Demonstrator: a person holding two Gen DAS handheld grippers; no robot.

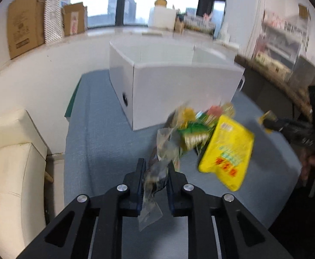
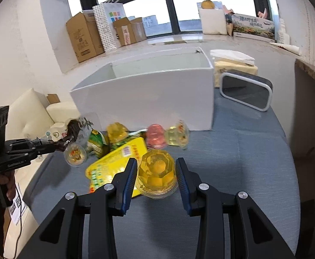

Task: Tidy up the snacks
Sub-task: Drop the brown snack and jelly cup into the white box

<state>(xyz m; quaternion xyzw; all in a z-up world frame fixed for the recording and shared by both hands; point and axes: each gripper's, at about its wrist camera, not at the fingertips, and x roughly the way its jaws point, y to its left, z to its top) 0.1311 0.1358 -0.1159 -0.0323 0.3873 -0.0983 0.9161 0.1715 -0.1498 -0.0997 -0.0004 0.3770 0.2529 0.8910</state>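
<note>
My left gripper (image 1: 156, 168) is shut on a clear-wrapped dark snack packet (image 1: 157, 172) and holds it above the blue cloth; it also shows in the right wrist view (image 2: 51, 145) at the left. My right gripper (image 2: 156, 168) is open, its fingers on either side of a yellow jelly cup (image 2: 156, 173) on the cloth. A yellow snack bag (image 2: 116, 164) lies left of the cup, also in the left wrist view (image 1: 227, 151). A green packet (image 2: 96, 141), a pink jelly cup (image 2: 156, 138) and more yellow jelly cups (image 2: 177, 136) lie before the open white box (image 2: 144, 99).
A black and white speaker-like device (image 2: 246, 91) and a tissue pack (image 2: 233, 65) stand right of the box. Cardboard boxes (image 2: 85, 35) sit on the windowsill. A cream sofa (image 1: 13, 161) is left of the table. The blue cloth (image 2: 233, 155) covers the table.
</note>
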